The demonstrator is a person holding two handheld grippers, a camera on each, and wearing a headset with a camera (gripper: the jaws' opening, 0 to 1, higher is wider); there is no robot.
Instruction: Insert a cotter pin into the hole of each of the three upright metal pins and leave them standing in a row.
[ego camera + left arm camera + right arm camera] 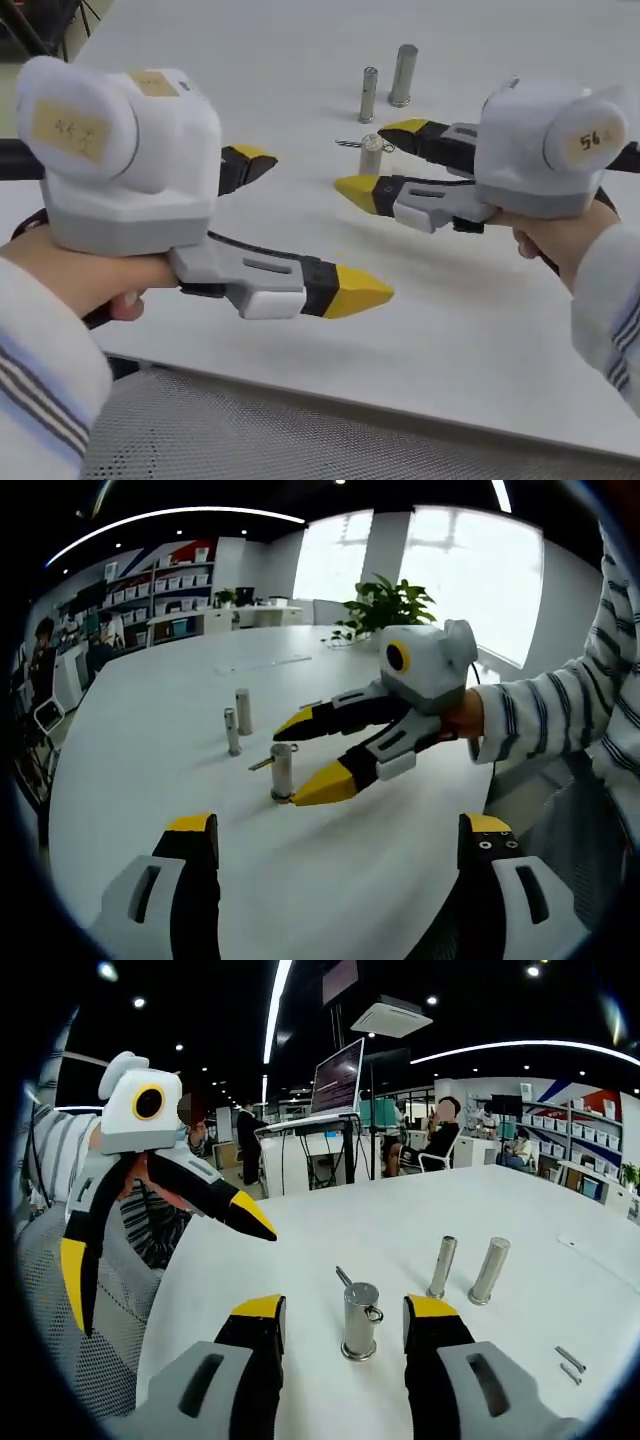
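Upright metal pin, between spread right claw

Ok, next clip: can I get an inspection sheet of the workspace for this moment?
Surface: plain white table, no marks seen.
Job's things: three upright pins. The nearest silver metal pin carries a wire cotter pin. No cotter pin is seen on the thinner silver pin or the thicker silver pin.
Clutter: two small loose metal pieces, likely spare cotter pins.
Tools: right tool open, jaws either side of the nearest pin. Left tool open, empty.
Cables: nothing seen.
Surroundings: open office with shelving and a green potted plant; grey mesh chair at the near edge.
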